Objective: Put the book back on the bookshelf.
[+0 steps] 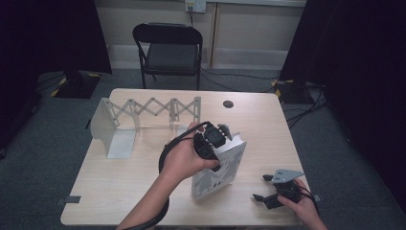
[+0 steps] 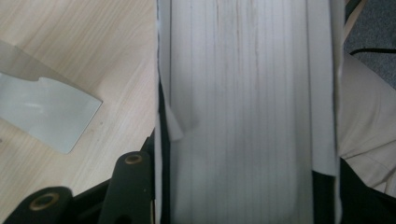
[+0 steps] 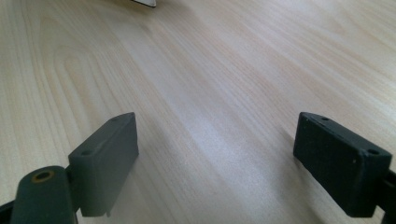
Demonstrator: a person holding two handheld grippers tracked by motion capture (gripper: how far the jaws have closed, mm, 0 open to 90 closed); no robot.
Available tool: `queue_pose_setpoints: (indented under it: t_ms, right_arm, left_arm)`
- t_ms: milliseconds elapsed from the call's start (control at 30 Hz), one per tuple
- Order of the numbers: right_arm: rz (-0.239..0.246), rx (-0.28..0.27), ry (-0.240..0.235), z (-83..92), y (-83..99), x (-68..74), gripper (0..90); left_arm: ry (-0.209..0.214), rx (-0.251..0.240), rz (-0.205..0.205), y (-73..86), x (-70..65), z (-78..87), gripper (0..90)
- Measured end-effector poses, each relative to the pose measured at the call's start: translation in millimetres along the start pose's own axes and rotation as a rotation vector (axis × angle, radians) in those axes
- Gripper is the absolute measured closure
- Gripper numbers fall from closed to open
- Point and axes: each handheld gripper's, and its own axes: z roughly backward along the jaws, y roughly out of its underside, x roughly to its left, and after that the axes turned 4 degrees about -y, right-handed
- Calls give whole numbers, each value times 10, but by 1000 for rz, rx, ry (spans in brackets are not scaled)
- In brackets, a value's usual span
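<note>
A thick book (image 1: 221,173) with a white and grey patterned cover stands upright on the wooden table (image 1: 119,191), just right of the middle. My left gripper (image 1: 221,152) comes down on its top edge and is shut on it, one jaw on each cover. In the left gripper view the book's white page edges (image 2: 243,102) run between the black jaws of that left gripper (image 2: 229,191). My right gripper (image 1: 261,187) is low over the front right corner of the table, open, pointing left. In the right gripper view the right gripper (image 3: 217,158) has bare wood between its pads.
A white extendable book rack (image 1: 143,111) with a scissor lattice and a metal end plate (image 1: 103,127) stands at the back left; its base plate (image 2: 42,112) lies flat on the wood. A small dark disc (image 1: 228,104) sits at the back. A folding chair (image 1: 170,48) stands beyond the table.
</note>
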Motion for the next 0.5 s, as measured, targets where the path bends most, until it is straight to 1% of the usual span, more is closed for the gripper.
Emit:
queue_pose_setpoints:
  t_ms: [133, 200, 333, 500]
  right_arm:
    - [0, 1, 2, 1, 2, 0, 134]
    - [0, 1, 3, 1, 2, 0, 134]
    - [0, 0, 2, 1, 2, 0, 134]
    - [-1, 1, 2, 2, 2, 0, 134]
  left_arm:
    - [-5, -5, 11, 36, 20, 20, 530]
    - [-15, -7, 9, 54, 25, 19, 530]
    - [-28, -11, 12, 87, 28, -4, 529]
    - [-30, -12, 12, 104, 20, -50, 529]
